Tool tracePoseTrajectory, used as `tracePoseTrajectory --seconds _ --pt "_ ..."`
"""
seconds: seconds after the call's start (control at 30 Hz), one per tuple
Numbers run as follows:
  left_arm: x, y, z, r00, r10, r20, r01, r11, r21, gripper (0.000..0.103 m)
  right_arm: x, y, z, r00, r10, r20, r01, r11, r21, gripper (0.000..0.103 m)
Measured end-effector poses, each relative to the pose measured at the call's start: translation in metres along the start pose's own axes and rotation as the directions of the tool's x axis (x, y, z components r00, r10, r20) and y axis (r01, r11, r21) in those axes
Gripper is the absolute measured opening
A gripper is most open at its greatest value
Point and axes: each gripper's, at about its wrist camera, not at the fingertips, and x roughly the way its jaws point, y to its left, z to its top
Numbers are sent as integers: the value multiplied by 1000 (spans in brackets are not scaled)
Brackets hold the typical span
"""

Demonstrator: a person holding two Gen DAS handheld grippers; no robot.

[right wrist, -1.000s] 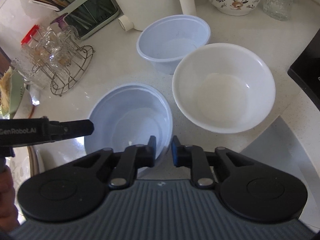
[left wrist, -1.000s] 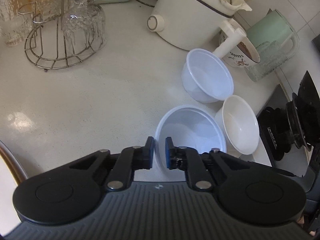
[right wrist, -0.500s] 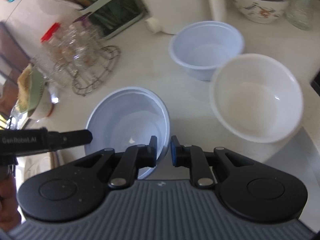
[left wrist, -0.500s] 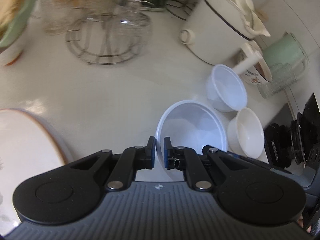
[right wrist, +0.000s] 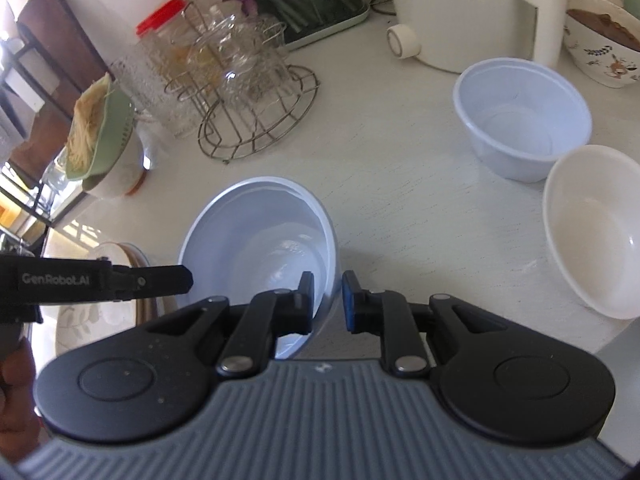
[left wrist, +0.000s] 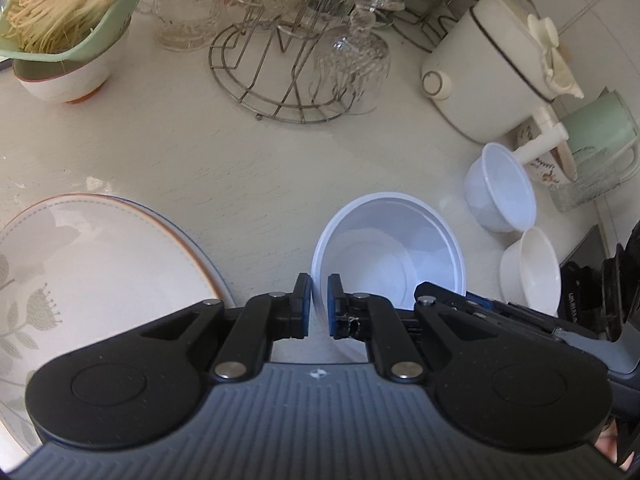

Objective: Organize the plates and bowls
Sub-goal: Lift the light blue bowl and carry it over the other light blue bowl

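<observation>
A pale blue plastic bowl (left wrist: pixel 392 252) is held up over the counter, tilted. My left gripper (left wrist: pixel 319 306) is shut on its left rim. My right gripper (right wrist: pixel 327 300) straddles its right rim (right wrist: pixel 330 240), and a small gap shows by the right pad, so I cannot tell if it grips. A second blue bowl (right wrist: pixel 520 120) and a white bowl (right wrist: pixel 592 228) sit on the counter to the right; both also show in the left wrist view, blue bowl (left wrist: pixel 504 196), white bowl (left wrist: pixel 528 272). A floral plate (left wrist: pixel 92 268) lies at lower left.
A wire rack of glasses (left wrist: pixel 304 60) stands behind. A green colander of noodles (left wrist: pixel 60 12) sits on a bowl at far left. A white rice cooker (left wrist: pixel 492 64), a patterned bowl (right wrist: pixel 600 48) and a green kettle (left wrist: pixel 596 132) crowd the back right. A black stove (left wrist: pixel 608 292) is at right.
Both grippers carried the blue bowl left and toward me, away from the other two bowls. The floral plate and the noodle colander came into view. The right jaws opened slightly.
</observation>
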Motion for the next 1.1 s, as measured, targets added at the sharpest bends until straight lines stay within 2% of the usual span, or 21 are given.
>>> tracePoseTrajectory --seconds 0.27,0.4,0.47,0.53,0.57,0.6,0.67,0.83,0.97,1.1 --pt "7 2 8 1000 17 -21 -16 999 37 11 11 4 1 1000 6 -26 -6 1000 20 19" --pt "1 -3 11 1000 21 -16 -21 998 55 11 7 4 3 1000 5 -4 -5 1000 19 19" --pt "-4 -5 13 1000 17 -5 -16 998 56 15 6 4 4 1000 11 0 -11 1000 21 19" --pt "-9 -8 14 1000 28 9 -28 997 68 23 2 3 5 1000 13 10 -13 1000 20 24" --pt "-12 -10 14 999 36 17 -37 997 73 26 0 3 5 1000 10 19 -11 1000 17 31" --pt "-15 -11 15 999 39 25 -41 996 76 27 -3 2 5 1000 7 30 -7 1000 15 44" --pt "-22 -15 18 999 28 38 -31 996 82 30 -9 1 6 998 -3 56 2 1000 12 56" --pt "-45 -32 25 995 21 102 -33 993 113 30 -29 2 13 993 -13 121 15 1000 -12 56" --pt "-70 -54 30 981 18 195 -50 986 161 31 -47 0 25 983 -19 185 19 1000 3 56" --pt "-89 -67 34 970 -11 244 -31 985 167 31 -68 -4 37 969 -34 245 33 999 9 56"
